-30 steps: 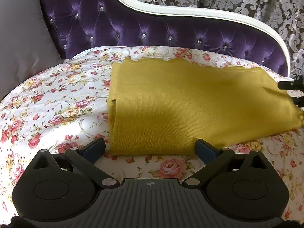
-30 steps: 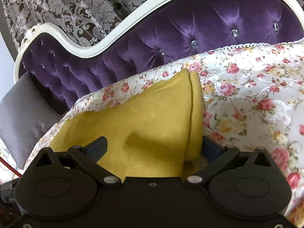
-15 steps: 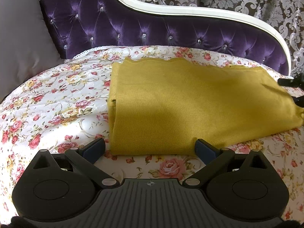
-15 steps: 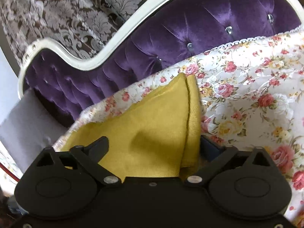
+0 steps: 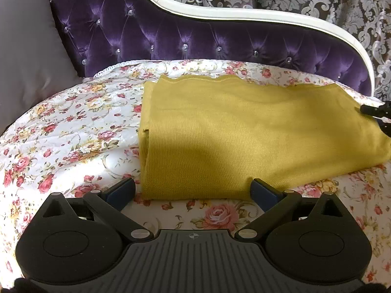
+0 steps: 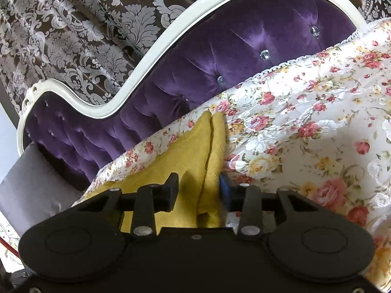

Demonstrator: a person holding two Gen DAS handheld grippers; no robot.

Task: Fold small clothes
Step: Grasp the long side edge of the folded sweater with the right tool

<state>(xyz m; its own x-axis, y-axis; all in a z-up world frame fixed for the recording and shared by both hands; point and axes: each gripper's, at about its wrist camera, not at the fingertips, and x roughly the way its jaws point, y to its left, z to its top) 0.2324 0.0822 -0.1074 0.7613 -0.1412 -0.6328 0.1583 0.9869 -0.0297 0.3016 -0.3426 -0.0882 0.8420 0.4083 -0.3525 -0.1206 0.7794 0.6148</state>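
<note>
Right gripper (image 6: 198, 190): its jaws have just been closing. One second ago they stood wide around the cloth edge; now they are much narrower, with the doubled edge of the yellow garment (image 6: 195, 151) between them. The right pad touches the fold; on the left side I cannot tell if the pad presses.
Left gripper (image 5: 193, 190): same place as before, fingers spread wide, holding nothing, just near the garment's near edge.
Yellow garment (image 5: 244, 134): lies flat and folded on the floral bedcover (image 5: 73, 134), as one second ago; its right end is raised a little at the right gripper.
Around: purple tufted headboard (image 5: 195, 39) on the far side, a grey pillow (image 5: 27, 48) at far left, patterned curtain (image 6: 73, 24) behind.
In the way: nothing lies on the garment.
</note>
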